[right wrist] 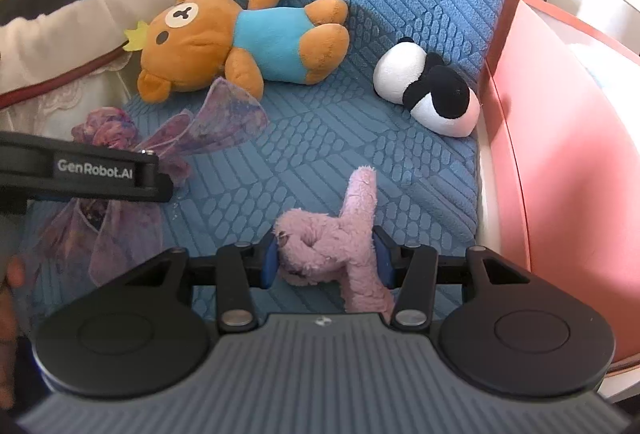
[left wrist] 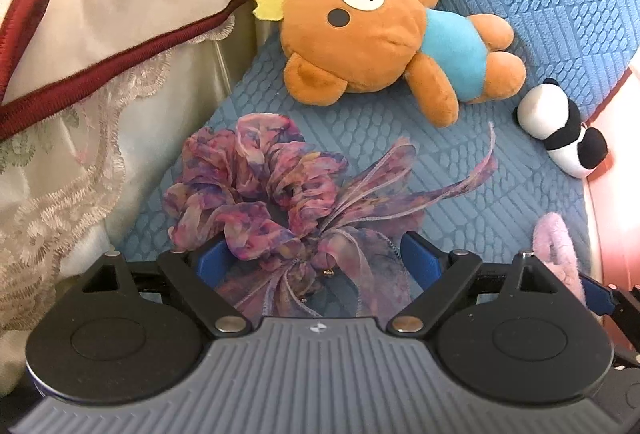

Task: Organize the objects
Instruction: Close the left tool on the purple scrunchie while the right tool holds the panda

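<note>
Scrunchies are the things in hand on this blue textured seat cushion (right wrist: 340, 153). One, a purple floral chiffon scrunchie (left wrist: 256, 185) with long ribbon tails, lies on the cushion at the left gripper (left wrist: 320, 266); its blue fingers (left wrist: 420, 262) stand wide apart, one on each side of the knot and ribbons, which lie loosely between them. Whether the pads actually touch the fabric is hard to judge from this angle. The other, a fuzzy pink scrunchie (right wrist: 332, 250), sits in the right gripper (right wrist: 326, 262), whose blue fingers (right wrist: 380, 258) are drawn in and pressed against both of its sides, a loop of it sticking up toward the camera's far side.

Beyond the scrunchies, a brown teddy bear (right wrist: 240, 37) in a light blue shirt lies on its back against the seat's backrest, with a yellow crown-shaped tag at its head. To its right, apart from it, a small panda plush (right wrist: 428, 89) rests at the cushion's edge beside a pink side panel (right wrist: 560, 153). A cream cushion (left wrist: 120, 13) with dark red piping and lace trim leans in at the left.
</note>
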The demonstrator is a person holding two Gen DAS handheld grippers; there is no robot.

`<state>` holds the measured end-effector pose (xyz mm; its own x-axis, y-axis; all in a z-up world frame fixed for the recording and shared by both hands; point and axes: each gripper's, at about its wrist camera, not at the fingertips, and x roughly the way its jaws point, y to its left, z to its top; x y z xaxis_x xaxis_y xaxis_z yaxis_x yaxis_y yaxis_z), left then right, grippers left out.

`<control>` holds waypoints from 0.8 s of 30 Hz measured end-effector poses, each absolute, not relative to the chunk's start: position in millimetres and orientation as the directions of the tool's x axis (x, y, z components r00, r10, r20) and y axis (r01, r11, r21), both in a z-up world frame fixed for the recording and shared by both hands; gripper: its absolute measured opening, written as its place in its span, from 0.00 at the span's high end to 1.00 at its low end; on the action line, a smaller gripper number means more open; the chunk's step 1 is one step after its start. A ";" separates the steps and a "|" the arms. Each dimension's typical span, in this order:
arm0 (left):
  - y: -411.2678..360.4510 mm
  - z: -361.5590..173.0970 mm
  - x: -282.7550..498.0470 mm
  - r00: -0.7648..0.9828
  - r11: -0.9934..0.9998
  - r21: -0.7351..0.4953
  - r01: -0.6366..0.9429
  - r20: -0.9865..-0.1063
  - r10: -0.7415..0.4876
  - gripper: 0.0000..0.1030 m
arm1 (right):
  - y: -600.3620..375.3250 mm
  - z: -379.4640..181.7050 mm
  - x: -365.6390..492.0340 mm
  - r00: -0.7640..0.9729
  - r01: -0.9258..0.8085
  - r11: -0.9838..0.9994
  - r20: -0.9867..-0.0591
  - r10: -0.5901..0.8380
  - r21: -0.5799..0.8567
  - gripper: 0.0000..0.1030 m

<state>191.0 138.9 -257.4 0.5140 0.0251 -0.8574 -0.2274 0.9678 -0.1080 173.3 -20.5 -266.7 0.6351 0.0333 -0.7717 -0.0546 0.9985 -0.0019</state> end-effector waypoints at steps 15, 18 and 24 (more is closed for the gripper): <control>149.9 -254.9 187.4 0.518 0.940 0.003 -0.340 -0.834 0.190 0.60 | -19.9 -246.9 157.6 0.646 -0.076 0.997 -0.761 0.051 0.002 0.51; 157.8 -250.7 182.8 0.525 0.930 -0.069 -0.362 -0.839 0.142 0.63 | -23.4 -237.8 152.8 0.650 -0.074 0.997 -0.758 0.060 0.015 0.51; 150.3 -247.6 169.9 0.520 0.921 -0.116 -0.373 -0.848 0.104 0.64 | -27.8 -225.5 136.4 0.632 -0.069 0.996 -0.771 0.084 0.052 0.51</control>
